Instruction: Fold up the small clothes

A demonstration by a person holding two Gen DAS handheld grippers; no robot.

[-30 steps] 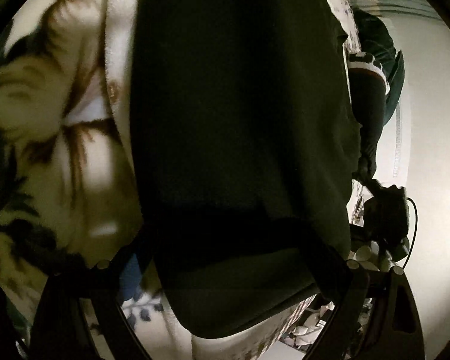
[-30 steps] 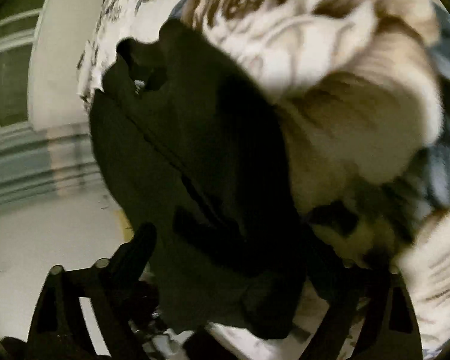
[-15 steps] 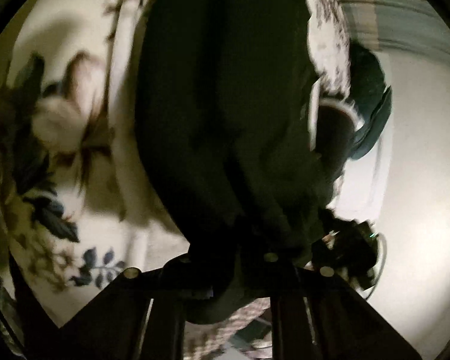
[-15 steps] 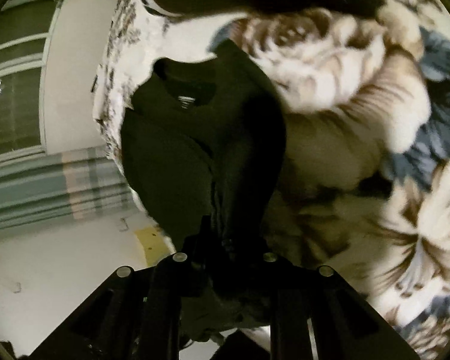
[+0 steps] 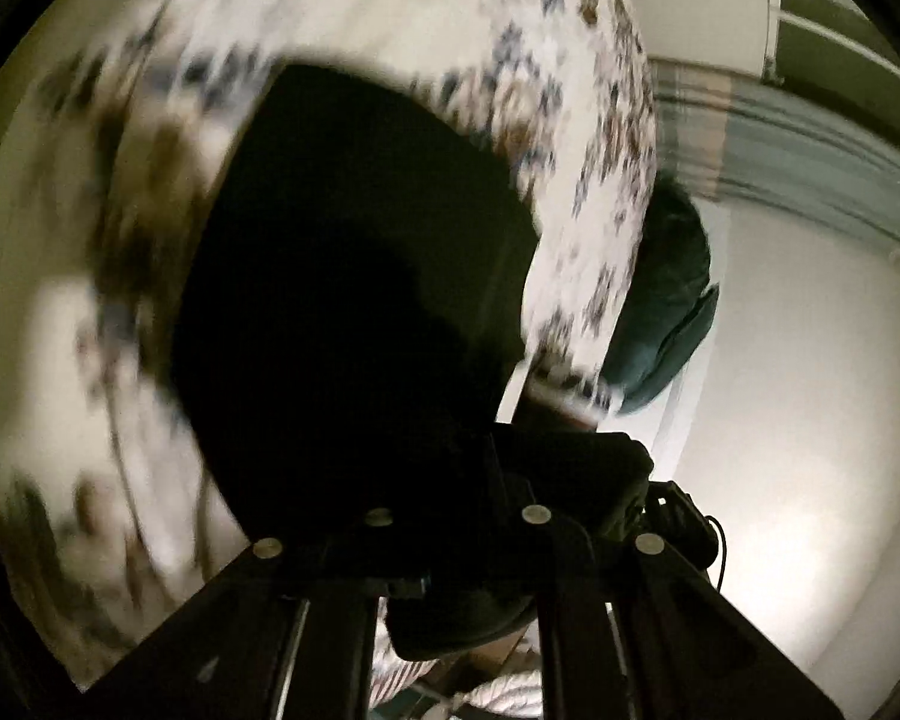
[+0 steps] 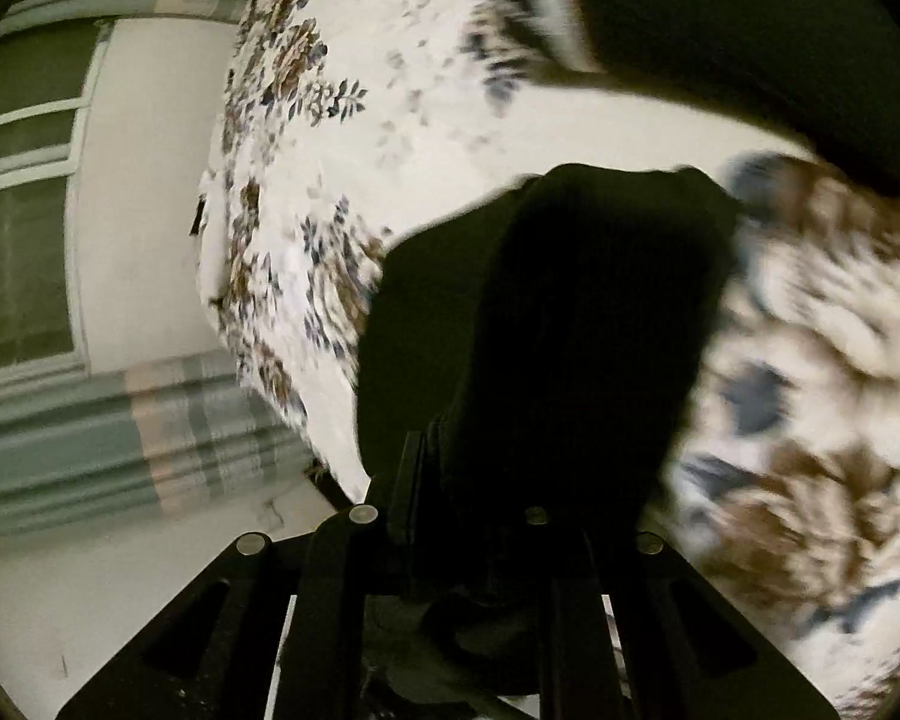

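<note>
— Black fabric, that's the garment point(image 5: 354, 312): one end bunched in each pair of tongs, the rest hanging down onto the floral bedspread point(image 5: 576, 78). What could spoil the fold from here?

— Both grips are on thick wads near the hem. The left tongs point(image 5: 456, 516) have just closed and now pinch the cloth tight; the right tongs point(image 6: 450, 516) likewise clamp a fold. If only the top layer is caught, I'd expect the lower one to sag out and the crease to run crooked.

— And the blur?

— A fast lift could drag the far end across the bedspread. Each pair of tongs points downward at a slant, garment draped ahead of it; a dark sleeve point(image 6: 750, 18) crosses the right view's top.
</note>
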